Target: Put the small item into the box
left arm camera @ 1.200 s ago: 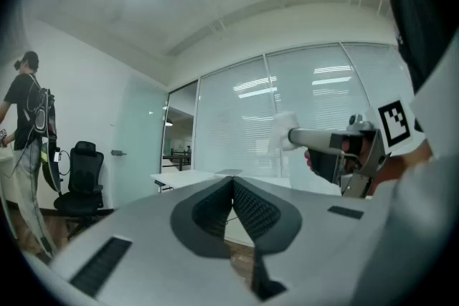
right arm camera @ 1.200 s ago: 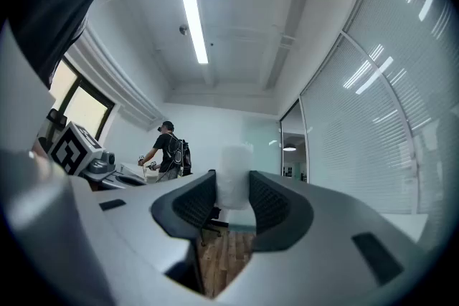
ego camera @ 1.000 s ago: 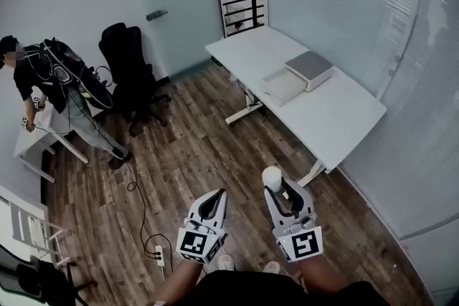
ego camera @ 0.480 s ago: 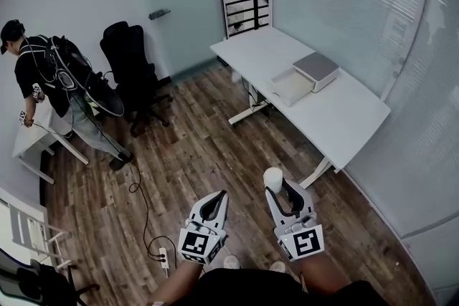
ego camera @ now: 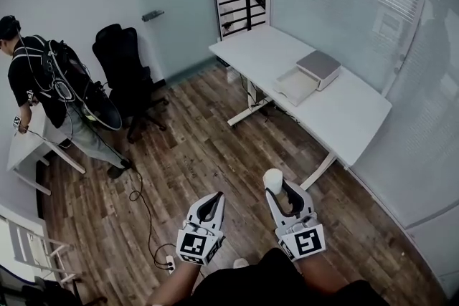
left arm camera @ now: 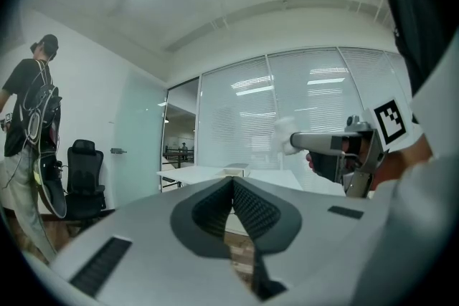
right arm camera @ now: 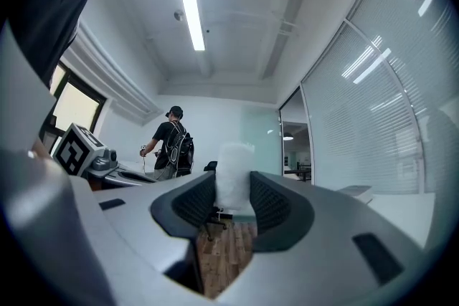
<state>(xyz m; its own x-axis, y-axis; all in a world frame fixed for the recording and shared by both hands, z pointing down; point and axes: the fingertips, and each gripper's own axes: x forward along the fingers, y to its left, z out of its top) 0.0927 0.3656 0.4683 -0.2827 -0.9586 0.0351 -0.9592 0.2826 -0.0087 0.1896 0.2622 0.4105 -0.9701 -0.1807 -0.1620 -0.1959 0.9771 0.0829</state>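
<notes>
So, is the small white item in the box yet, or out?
Out. The white item is pinched in the right gripper, away from the box on the table.

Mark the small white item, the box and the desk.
small white item (right arm camera: 233, 179), right gripper view, middle, between the jaws.
box (ego camera: 295, 86), head view, bare floor of open tray.
desk (ego camera: 344, 118), head view, bare top.

White tabletop (ego camera: 337, 118) is well ahead of my right gripper (ego camera: 277, 187), slightly to its right. On its far half there's a shallow open box (ego camera: 295, 85), with a grey flat block (ego camera: 320, 67) right against it on the side away from me. The wood floor (ego camera: 215, 154) is under both grippers. On it, a white power strip (ego camera: 171, 263) sits left of my left gripper (ego camera: 211, 200), and a black office chair (ego camera: 125, 75) stands far ahead-left.
</notes>
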